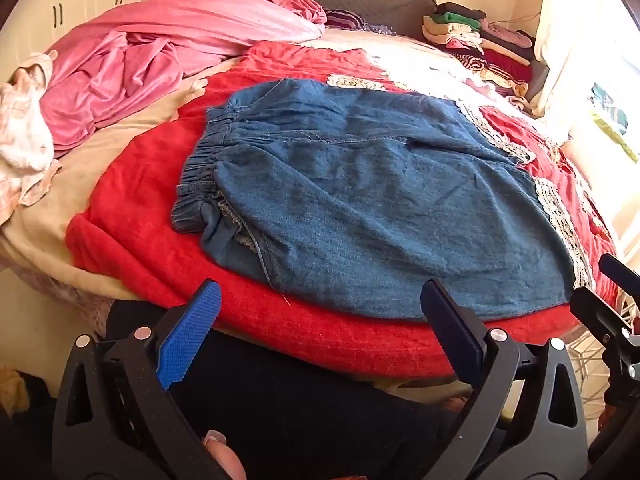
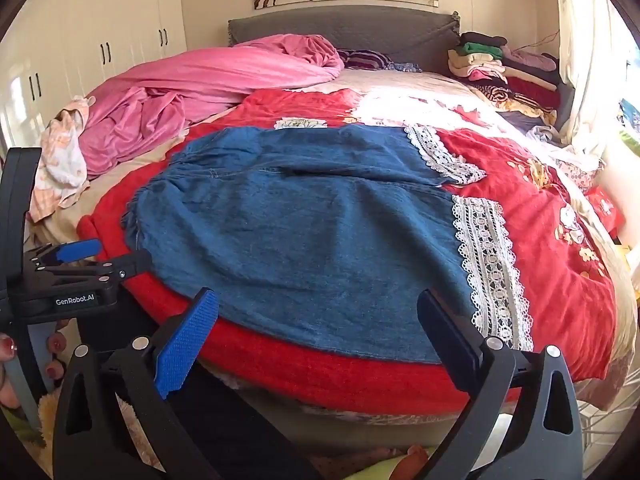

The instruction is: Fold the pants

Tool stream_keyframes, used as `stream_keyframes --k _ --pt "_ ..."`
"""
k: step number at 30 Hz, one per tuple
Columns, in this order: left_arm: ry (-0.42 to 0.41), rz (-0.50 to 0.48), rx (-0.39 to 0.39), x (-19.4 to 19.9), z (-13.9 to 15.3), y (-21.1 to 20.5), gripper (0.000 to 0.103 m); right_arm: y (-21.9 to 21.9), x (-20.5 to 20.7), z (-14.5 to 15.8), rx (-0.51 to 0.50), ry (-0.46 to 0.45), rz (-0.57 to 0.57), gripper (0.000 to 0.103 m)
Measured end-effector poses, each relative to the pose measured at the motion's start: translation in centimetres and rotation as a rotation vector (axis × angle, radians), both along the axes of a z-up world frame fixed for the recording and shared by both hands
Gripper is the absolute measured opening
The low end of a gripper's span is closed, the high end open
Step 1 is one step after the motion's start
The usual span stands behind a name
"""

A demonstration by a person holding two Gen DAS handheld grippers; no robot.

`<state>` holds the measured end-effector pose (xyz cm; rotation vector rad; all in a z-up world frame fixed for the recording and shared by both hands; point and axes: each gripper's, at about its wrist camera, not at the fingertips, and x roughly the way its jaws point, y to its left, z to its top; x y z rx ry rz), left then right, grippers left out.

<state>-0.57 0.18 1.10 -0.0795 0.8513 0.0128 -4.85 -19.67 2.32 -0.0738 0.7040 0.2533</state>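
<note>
Blue denim pants (image 1: 368, 196) with white lace hems lie spread flat on the red bedspread (image 1: 132, 216), elastic waistband to the left, legs to the right. They also show in the right wrist view (image 2: 304, 232), lace hems (image 2: 492, 268) at the right. My left gripper (image 1: 320, 336) is open and empty, held just off the bed's near edge below the pants. My right gripper (image 2: 320, 336) is open and empty, also just off the near edge, further right. The left gripper shows in the right wrist view (image 2: 80, 260) at the far left.
A pink blanket (image 1: 160, 48) is heaped at the back left of the bed. A pale garment (image 1: 24, 132) lies at the left edge. Stacked folded clothes (image 1: 480, 40) sit at the back right by the grey headboard (image 2: 344, 28). White wardrobes (image 2: 100, 40) stand left.
</note>
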Motion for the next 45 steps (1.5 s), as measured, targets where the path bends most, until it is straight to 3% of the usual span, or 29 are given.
stream_keyframes --k 45 --pt "-0.010 -0.009 0.002 -0.18 0.15 -0.32 0.094 -0.10 0.29 -0.53 0.003 0.019 0.002 0.099"
